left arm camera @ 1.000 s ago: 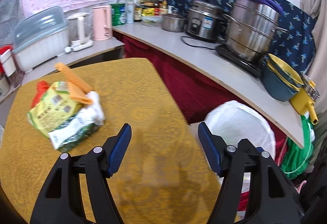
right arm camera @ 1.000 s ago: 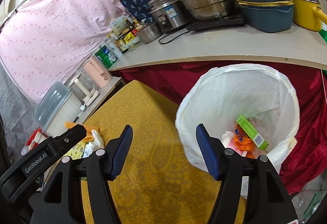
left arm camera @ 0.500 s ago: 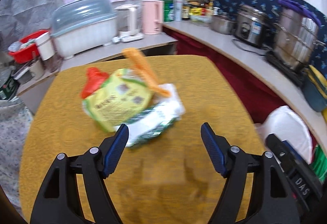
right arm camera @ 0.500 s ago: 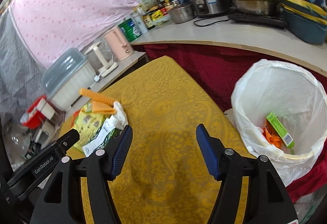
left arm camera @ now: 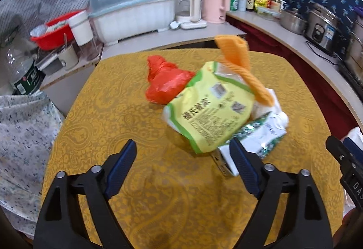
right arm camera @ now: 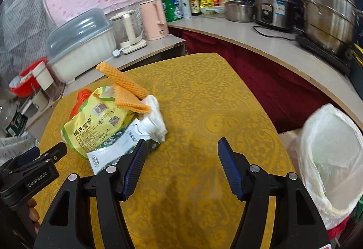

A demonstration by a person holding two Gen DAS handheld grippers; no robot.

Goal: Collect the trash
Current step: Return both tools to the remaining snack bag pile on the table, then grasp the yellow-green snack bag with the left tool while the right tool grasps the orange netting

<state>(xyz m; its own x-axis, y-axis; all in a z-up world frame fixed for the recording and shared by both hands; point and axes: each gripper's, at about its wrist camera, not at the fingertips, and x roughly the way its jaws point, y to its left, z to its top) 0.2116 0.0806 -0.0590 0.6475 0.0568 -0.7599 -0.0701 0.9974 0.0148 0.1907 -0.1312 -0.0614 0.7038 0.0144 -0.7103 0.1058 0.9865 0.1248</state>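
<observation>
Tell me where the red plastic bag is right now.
The red plastic bag lies on the yellow table, at the far left of the trash pile, tucked behind the yellow-green packet. In the right wrist view only a sliver shows.

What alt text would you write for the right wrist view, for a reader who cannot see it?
An open right hand-held gripper hovers over a yellow patterned table, with a pile of trash just to its left: a yellow-green food bag, a white wrapper, orange foam netting. A white-lined trash bin stands at right.
</observation>
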